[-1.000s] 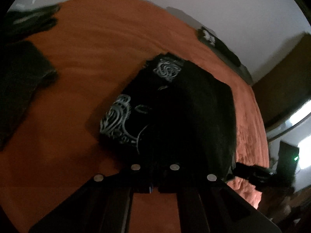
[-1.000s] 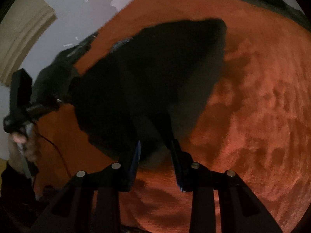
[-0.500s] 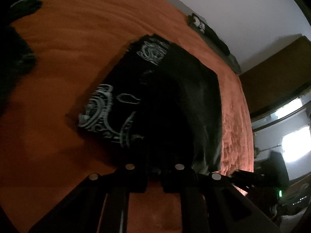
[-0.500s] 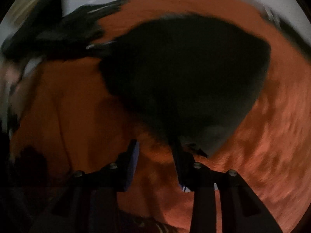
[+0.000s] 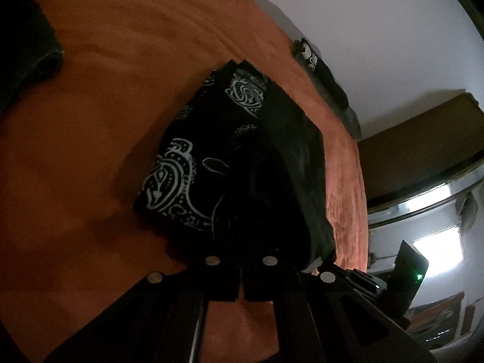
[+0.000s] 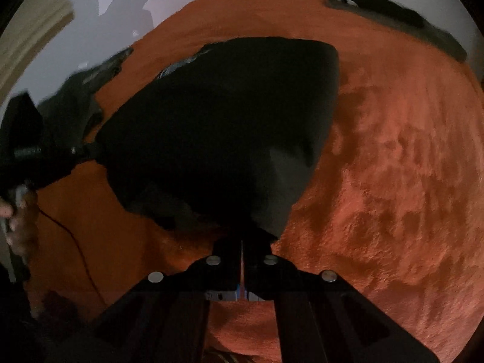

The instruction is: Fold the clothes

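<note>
While we look along both tools, a black garment (image 5: 242,163) with a white paisley print lies partly folded on a bed with an orange cover (image 5: 106,121). Our left tool (image 5: 241,272) is closed tight on the near edge of the garment, its fingers pressed together with the cloth between them. Our right tool (image 6: 242,251) is likewise clamped on another near corner of the same garment (image 6: 217,127), where the cloth hides the fingertips. From the right view, the left tool (image 6: 87,149) shows at the cloth's left edge, held by a hand (image 6: 18,220). More dark clothes (image 5: 326,81) lie along the bed's far edge by a white wall (image 5: 378,30).
</note>
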Demonstrator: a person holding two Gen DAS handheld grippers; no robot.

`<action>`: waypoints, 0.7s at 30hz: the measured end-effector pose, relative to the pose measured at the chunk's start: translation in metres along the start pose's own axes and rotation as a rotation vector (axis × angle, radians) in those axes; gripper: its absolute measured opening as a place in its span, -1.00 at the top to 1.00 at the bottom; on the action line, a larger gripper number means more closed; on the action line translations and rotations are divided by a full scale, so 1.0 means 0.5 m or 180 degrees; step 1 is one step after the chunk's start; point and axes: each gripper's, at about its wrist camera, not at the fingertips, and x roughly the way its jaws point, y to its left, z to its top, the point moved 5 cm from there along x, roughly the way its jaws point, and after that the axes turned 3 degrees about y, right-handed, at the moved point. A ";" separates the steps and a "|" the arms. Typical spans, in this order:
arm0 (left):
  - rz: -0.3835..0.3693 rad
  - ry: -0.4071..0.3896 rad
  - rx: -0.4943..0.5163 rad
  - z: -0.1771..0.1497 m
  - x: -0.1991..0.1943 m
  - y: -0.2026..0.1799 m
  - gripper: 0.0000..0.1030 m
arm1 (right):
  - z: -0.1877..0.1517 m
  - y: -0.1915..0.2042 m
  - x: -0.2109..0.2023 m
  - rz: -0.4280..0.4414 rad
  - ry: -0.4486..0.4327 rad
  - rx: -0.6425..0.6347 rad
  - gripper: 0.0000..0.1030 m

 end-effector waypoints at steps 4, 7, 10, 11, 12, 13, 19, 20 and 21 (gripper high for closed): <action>-0.0191 -0.0013 -0.0145 0.006 -0.023 0.032 0.99 | -0.011 -0.008 0.013 -0.0169 0.0165 -0.0074 1.00; -0.0231 0.0072 -0.0187 0.004 -0.026 0.044 0.98 | -0.027 -0.030 0.005 -0.0070 0.0262 -0.0070 1.00; -0.0272 0.0131 -0.0163 0.003 -0.036 0.037 0.98 | -0.020 -0.038 -0.039 0.0097 0.0065 -0.0060 1.00; -0.0286 0.0145 -0.0152 0.003 -0.040 0.034 0.97 | -0.011 -0.032 -0.059 0.0165 -0.0042 -0.0093 0.94; -0.0303 0.0158 -0.0134 0.005 -0.044 0.029 0.97 | 0.000 -0.017 -0.075 0.0238 -0.0135 -0.0158 0.85; -0.0305 0.0161 -0.0099 0.008 -0.047 0.023 0.97 | 0.012 0.004 -0.086 0.0333 -0.0200 -0.0242 0.47; -0.0205 0.0302 0.0082 0.006 0.022 -0.021 0.06 | 0.033 0.198 -0.033 0.0091 -0.0404 -0.1375 -0.34; -0.0162 0.0324 0.0101 0.004 0.045 -0.025 0.14 | 0.028 0.225 -0.009 -0.0075 -0.0384 -0.1620 0.22; -0.0099 0.0369 0.0099 0.000 0.066 -0.025 0.96 | 0.022 0.244 0.014 -0.0287 -0.0359 -0.1837 0.78</action>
